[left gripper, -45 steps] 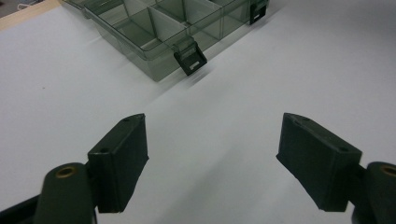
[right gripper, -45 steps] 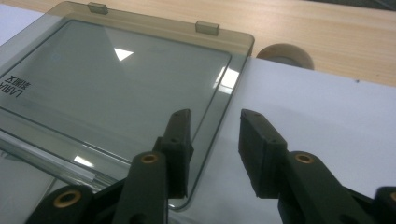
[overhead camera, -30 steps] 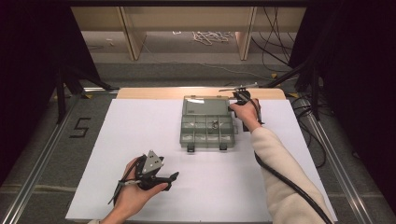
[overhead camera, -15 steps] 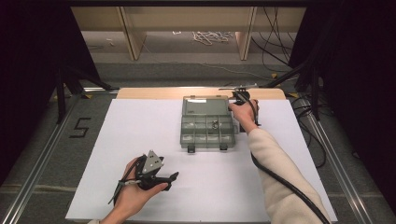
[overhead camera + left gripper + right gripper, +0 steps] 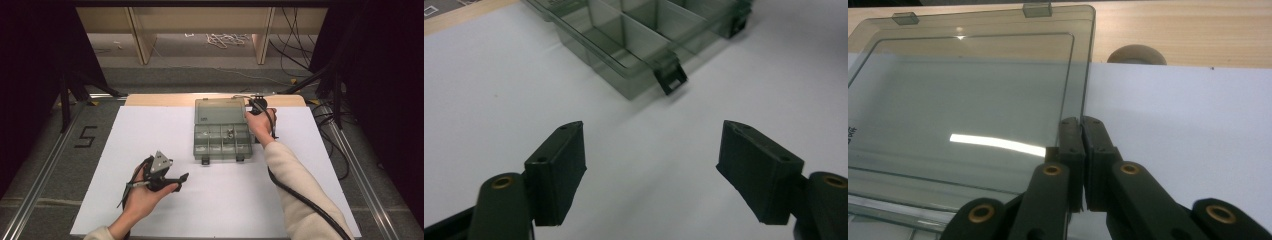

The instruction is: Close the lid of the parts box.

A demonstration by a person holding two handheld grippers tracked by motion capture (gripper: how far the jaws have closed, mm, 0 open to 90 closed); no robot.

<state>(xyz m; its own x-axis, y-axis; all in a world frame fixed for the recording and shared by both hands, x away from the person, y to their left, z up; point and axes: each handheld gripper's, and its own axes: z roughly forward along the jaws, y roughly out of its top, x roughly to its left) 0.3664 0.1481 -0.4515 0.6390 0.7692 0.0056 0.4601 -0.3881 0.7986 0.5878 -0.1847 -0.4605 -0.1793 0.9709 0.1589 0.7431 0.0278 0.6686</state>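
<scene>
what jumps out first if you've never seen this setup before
The clear compartment box at the far middle of the white sheet, its lid thrown open and lying flat. The right tongs are shut against the lid's side edge; whether they pinch it is unclear. The left tongs stand open over bare sheet, nearer the person.

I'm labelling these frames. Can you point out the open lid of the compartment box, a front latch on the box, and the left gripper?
lid (image 5: 968,95): right gripper view, middle of the clear panel.
latch (image 5: 670,80): left gripper view, black clasp face.
left gripper (image 5: 651,170): left gripper view, midway between open fingertips.
</scene>
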